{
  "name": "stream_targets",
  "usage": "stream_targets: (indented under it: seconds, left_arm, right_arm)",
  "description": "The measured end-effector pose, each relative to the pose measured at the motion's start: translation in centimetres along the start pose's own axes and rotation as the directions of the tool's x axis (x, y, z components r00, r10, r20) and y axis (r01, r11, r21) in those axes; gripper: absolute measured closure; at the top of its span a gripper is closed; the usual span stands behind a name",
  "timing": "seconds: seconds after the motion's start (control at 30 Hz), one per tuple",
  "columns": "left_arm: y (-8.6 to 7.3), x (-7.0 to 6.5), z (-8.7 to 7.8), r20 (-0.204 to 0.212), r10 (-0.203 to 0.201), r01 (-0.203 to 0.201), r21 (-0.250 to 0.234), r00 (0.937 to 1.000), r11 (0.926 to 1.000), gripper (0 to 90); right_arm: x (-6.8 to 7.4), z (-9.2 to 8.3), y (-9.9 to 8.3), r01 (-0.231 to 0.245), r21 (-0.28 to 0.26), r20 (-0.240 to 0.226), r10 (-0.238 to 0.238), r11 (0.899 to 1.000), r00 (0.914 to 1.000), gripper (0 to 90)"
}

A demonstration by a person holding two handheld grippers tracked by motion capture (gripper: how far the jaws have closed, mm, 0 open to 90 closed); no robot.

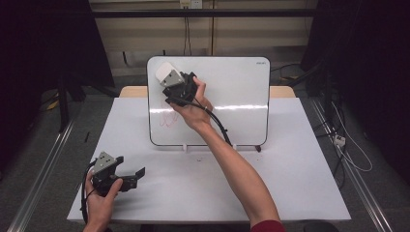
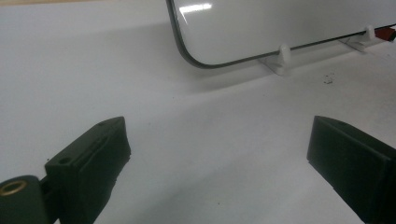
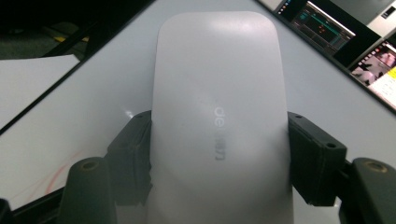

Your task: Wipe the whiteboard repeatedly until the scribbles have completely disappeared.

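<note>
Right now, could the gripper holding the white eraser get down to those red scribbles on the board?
Probably yes. The right gripper holds the eraser near the whiteboard's upper left, and the red scribbles lie just below with only bare board between them.

The left hand-held gripper (image 2: 219,163) hung low over the white worktop (image 2: 93,70), its two black jaws standing wide apart with nothing but bare surface between them. Beyond them, the rounded lower corner of a whiteboard (image 2: 280,28) stood upright on the worktop, dark-edged and propped on small white feet (image 2: 282,58). A second foot sat farther along at the right, next to a small red object (image 2: 386,32). A tiny dark speck (image 2: 329,80) lay near the feet.
</note>
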State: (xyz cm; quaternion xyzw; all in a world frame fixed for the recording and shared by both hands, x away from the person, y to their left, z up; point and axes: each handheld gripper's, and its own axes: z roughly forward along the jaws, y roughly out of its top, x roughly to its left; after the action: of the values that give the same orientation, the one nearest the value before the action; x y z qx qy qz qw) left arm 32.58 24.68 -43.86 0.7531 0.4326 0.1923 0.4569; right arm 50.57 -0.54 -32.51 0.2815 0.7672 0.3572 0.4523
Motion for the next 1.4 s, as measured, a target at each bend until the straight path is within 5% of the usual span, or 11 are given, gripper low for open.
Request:
stream_targets:
  seconds: [0.2,0.57,1.07,1.4]
  left_arm:
    - [0.0,0.0,0.0,-0.005,-0.007,0.007,-0.003,1.0000,1.0000,5.5]
    - [0.2,-0.1,0.0,-0.006,0.003,-0.003,-0.003,1.0000,1.0000,5.5]
    - [0.1,-0.1,0.1,-0.002,0.002,-0.002,0.008,1.0000,1.0000,5.5]
    - [0.2,-0.2,0.3,0.003,0.007,-0.007,0.016,1.0000,0.9998,5.5]
  right_arm:
    - [-0.2,-0.3,-0.1,-0.006,-0.003,0.031,0.006,1.000,0.9995,31.6]
    - [2.9,-1.1,-2.5,0.051,0.000,-0.027,-0.051,0.999,0.9983,31.6]
    - [6.5,-2.3,-4.9,0.097,-0.012,-0.051,-0.098,0.995,0.9939,31.6]
    - [6.9,-2.6,-5.4,0.124,-0.008,-0.081,-0.124,0.992,0.9890,31.6]
